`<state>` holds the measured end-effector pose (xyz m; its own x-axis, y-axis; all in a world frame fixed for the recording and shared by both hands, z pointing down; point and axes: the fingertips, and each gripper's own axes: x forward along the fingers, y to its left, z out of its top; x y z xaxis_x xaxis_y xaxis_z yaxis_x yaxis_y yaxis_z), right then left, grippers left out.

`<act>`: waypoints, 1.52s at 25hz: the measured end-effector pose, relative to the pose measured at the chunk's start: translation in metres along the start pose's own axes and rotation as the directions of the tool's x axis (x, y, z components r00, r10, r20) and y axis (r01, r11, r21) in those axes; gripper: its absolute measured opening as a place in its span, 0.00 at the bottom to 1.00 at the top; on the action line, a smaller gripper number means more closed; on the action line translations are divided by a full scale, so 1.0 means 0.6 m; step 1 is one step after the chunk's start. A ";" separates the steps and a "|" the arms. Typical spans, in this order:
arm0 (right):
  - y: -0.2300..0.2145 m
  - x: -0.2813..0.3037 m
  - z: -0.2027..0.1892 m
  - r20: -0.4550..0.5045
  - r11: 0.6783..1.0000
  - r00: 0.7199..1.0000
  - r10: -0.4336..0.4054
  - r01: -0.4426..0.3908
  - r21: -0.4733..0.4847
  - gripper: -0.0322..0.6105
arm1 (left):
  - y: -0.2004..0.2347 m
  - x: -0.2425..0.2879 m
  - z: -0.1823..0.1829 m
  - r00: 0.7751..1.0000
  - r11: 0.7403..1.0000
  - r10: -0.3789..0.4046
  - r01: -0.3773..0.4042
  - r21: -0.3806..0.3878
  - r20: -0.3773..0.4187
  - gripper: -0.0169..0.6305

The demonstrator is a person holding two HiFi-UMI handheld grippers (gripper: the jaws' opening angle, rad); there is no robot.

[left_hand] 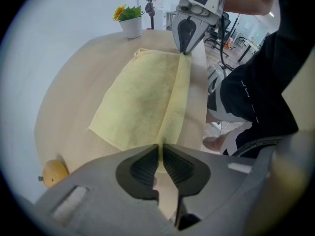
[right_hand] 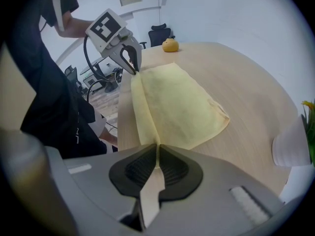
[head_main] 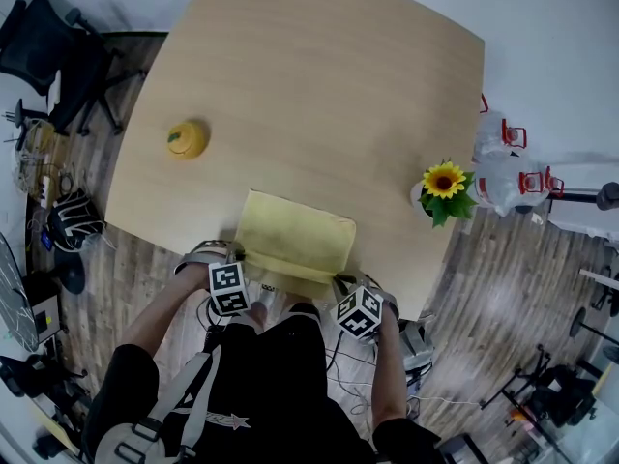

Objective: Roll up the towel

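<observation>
Head view, left gripper [head_main: 242,259], right gripper [head_main: 339,280], both clamped on folded near edge of towel [head_main: 295,235]

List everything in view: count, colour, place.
table: 1, light wood, centre
towel: 1, yellow, flat at the table's near edge, near side folded over into a strip
fruit: 1, yellow-orange, on the table's left side; exact kind unclear
sunflower: 1, yellow with green leaves, in a white pot at the table's right edge
chair: 1, black, on the floor at top left
white items: about 2, white with red parts, right of the table; can't tell what
person: 1, black clothes, at the near edge
left gripper: grey, shut on the strip's left end
right gripper: grey, shut on the strip's right end
</observation>
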<state>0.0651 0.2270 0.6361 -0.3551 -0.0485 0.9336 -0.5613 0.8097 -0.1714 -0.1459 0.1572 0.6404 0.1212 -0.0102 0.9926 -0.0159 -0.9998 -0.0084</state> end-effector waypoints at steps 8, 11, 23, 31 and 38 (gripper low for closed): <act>-0.007 0.014 -0.003 -0.001 1.000 1.000 0.000 0.000 0.016 0.09 | 0.007 0.014 -0.001 1.000 1.000 -0.012 0.012 0.001 -0.007 0.09; -0.008 0.017 -0.004 0.000 1.000 1.000 -0.002 0.002 0.021 0.09 | 0.007 0.017 -0.001 1.000 1.000 -0.024 0.024 0.005 -0.003 0.09; -0.017 0.002 0.004 0.051 0.995 0.994 -0.101 0.101 0.015 0.23 | 0.022 0.003 0.004 0.999 0.998 0.045 -0.045 -0.032 0.019 0.27; -0.010 -0.027 0.010 0.078 0.985 0.982 -0.174 0.174 0.004 0.24 | 0.022 -0.031 -0.002 0.994 0.994 0.102 -0.100 -0.042 0.043 0.28; 0.015 -0.036 0.019 0.094 0.982 0.978 -0.188 0.190 -0.014 0.24 | 0.000 -0.043 -0.001 0.991 0.993 0.114 -0.112 -0.034 0.067 0.28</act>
<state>0.0594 0.2286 0.6109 -0.3122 -0.2543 0.9154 -0.6082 0.7937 0.0130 -0.1499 0.1577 0.6147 0.1846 -0.1254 0.9748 -0.0636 -0.9913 -0.1155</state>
